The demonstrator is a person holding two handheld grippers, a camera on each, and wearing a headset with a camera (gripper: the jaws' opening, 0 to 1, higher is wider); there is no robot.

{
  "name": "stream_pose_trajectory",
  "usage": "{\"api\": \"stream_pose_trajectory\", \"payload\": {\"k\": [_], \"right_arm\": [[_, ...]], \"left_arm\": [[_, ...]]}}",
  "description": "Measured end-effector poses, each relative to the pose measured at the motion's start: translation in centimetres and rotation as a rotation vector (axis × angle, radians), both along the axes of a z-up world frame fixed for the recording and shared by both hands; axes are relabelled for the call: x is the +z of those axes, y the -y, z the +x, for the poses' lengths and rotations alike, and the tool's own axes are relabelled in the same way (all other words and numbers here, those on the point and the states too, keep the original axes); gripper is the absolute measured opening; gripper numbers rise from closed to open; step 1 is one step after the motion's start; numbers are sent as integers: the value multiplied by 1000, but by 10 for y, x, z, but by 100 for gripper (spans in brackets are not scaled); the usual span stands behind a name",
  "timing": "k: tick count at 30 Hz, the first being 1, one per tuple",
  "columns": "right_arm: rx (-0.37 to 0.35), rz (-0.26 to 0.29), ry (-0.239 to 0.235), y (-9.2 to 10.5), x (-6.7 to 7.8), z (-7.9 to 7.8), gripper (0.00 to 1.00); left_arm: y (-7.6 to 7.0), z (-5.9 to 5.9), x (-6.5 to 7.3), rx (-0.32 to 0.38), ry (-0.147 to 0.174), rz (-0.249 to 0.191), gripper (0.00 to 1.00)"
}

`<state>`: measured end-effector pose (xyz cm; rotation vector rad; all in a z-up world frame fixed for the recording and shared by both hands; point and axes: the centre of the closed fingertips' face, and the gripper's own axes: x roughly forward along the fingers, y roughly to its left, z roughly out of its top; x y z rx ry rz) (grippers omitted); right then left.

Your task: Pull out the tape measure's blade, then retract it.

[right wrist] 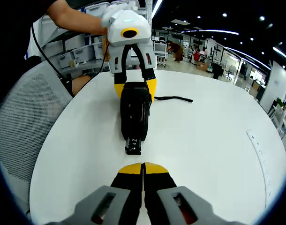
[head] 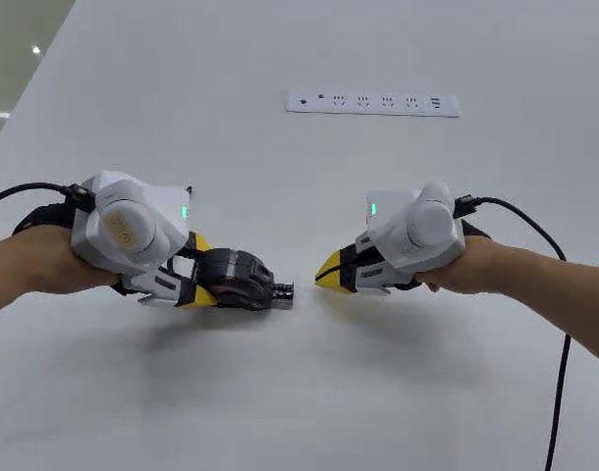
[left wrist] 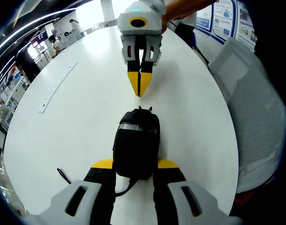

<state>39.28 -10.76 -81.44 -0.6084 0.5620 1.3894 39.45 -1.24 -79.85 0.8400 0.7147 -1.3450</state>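
Observation:
A black tape measure rests on the white table, with my left gripper shut on its body. Its blade hook points right and the blade sits wound inside the case. From the left gripper view the tape measure sits between the yellow fingertips. My right gripper is shut on nothing, its yellow tips a short way right of the hook. The right gripper view has the tape measure and its hook just beyond my shut right gripper. The right gripper faces the left one.
A white power strip lies flat at the far side of the table. A black cable trails from the right gripper off the near edge. A mesh chair stands beside the table.

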Motion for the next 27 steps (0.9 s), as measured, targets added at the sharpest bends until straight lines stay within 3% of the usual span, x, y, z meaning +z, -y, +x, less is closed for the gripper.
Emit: {"api": "stream_pose_trajectory", "payload": {"k": [4, 11, 21, 27], "right_arm": [[-1, 13, 12, -9, 6, 1, 0], [-6, 18, 6, -5, 7, -2, 0], [14, 30, -1, -10, 5, -9, 16], [16, 35, -2, -17, 0, -7, 20]], "left_arm": [[-1, 0, 0, 13, -7, -9, 25], [-1, -1, -1, 21, -16, -15, 25], [-1, -1, -1, 28, -17, -21, 25], [0, -1, -2, 28, -19, -23, 25]]}}
